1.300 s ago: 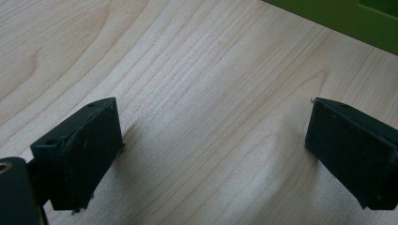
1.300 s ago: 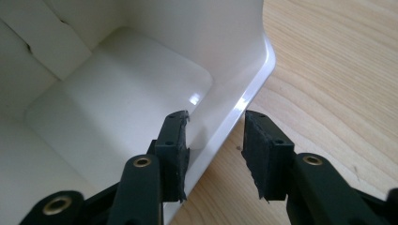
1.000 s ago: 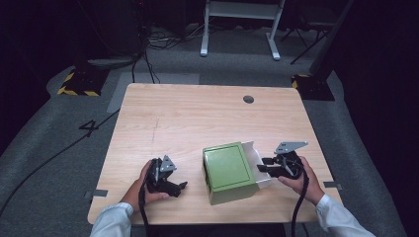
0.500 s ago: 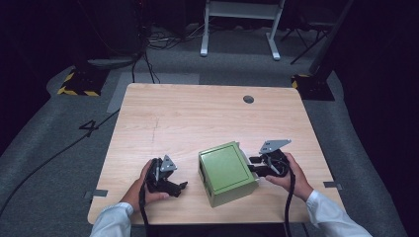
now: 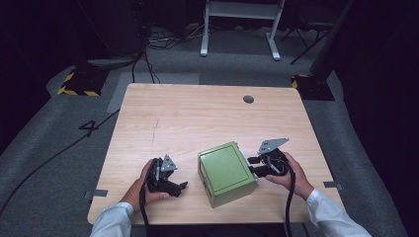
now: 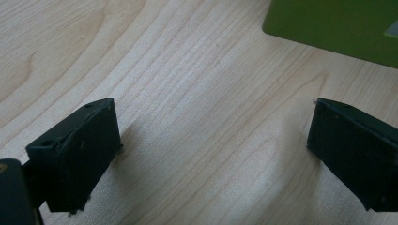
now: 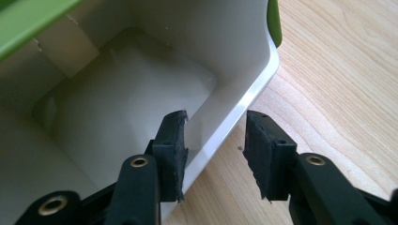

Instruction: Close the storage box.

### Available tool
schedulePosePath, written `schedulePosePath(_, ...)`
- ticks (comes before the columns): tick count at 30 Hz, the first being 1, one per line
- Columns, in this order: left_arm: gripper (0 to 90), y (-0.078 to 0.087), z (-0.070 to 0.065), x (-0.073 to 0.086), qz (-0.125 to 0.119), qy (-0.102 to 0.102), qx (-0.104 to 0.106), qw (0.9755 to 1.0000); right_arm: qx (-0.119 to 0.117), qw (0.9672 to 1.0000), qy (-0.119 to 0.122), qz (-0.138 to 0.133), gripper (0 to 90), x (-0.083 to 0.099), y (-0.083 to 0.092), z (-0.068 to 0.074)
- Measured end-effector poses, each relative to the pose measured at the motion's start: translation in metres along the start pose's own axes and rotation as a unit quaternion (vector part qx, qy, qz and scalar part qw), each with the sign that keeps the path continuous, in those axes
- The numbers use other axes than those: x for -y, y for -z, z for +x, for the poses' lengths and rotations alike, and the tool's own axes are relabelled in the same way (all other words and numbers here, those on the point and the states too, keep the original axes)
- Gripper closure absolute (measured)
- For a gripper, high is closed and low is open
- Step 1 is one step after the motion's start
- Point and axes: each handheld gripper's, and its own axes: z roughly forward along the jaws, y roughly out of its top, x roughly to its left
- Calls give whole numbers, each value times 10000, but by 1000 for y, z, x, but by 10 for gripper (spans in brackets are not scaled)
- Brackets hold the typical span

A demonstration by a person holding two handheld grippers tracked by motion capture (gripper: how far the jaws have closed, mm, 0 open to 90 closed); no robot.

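Observation:
A green box lies flat on the wooden table near its front edge. A white inner drawer sticks out a little from the box's right side. My right gripper is at that side, open. In the right gripper view, the right gripper has one jaw inside the drawer and one outside, with the drawer's thin wall in the gap. My left gripper rests on the table left of the box, open, with nothing between its jaws. In the left gripper view, the left gripper faces bare wood, and a corner of the green box lies beyond.
A round cable hole sits near the table's far edge. Behind the table stands a white metal frame, with cables on the grey floor. The far half of the table holds nothing else.
The right gripper has moved left and the white drawer has slid most of the way into the green box, which shifted slightly left. The left gripper has stayed put.

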Motion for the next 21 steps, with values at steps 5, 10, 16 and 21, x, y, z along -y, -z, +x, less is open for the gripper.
schedulePosePath(5,32,0,0,0,0,-1,0,10000,71,9998,195,-7,556,-1,3,2)
schedulePosePath(10,32,0,0,0,1,-4,4,10000,196,9991,362,-96,453,1,14,0)
schedulePosePath(16,32,0,0,0,10,-3,15,10000,537,9971,541,-87,369,5,26,-2)
schedulePosePath(21,32,0,0,0,7,3,16,10000,672,9961,573,-67,299,13,32,-6)
